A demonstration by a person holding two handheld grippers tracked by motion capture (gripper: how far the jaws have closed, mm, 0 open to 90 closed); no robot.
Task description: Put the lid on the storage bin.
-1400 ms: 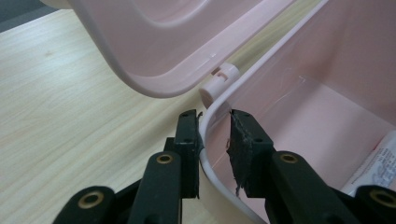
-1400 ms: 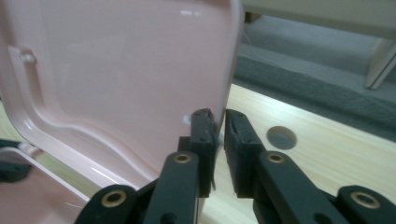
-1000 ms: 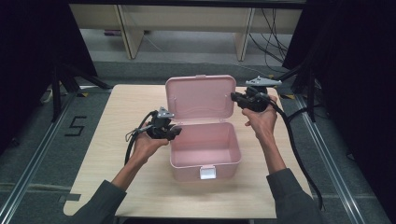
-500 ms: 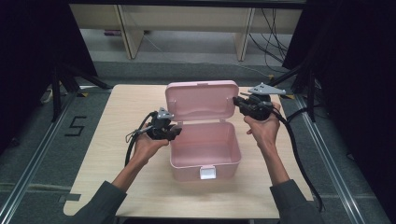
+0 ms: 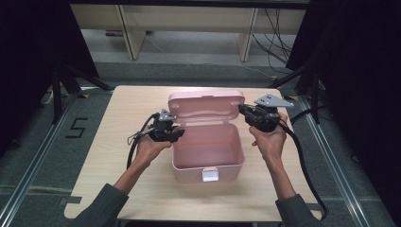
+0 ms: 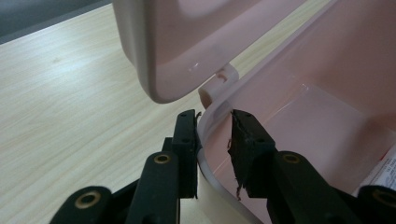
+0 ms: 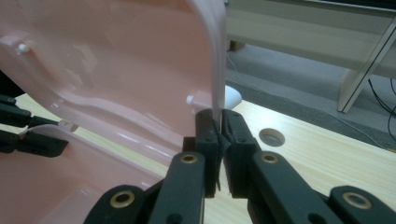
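Count: one pink box (image 5: 208,151) with one hinged lid (image 5: 205,106) and one white latch (image 5: 210,175) on its front, sitting on one wooden counter (image 5: 118,142). Two hand-held grippers: left hand-held gripper (image 5: 176,134), right hand-held gripper (image 5: 243,111), two black jaws each. Two hands: left hand (image 5: 150,147), right hand (image 5: 268,141). One round hole (image 7: 272,136) in the counter top.

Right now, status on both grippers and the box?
Right gripper clamped on lid edge. Left gripper straddles box rim, apparently not clamped. Box empty, nothing obstructing.
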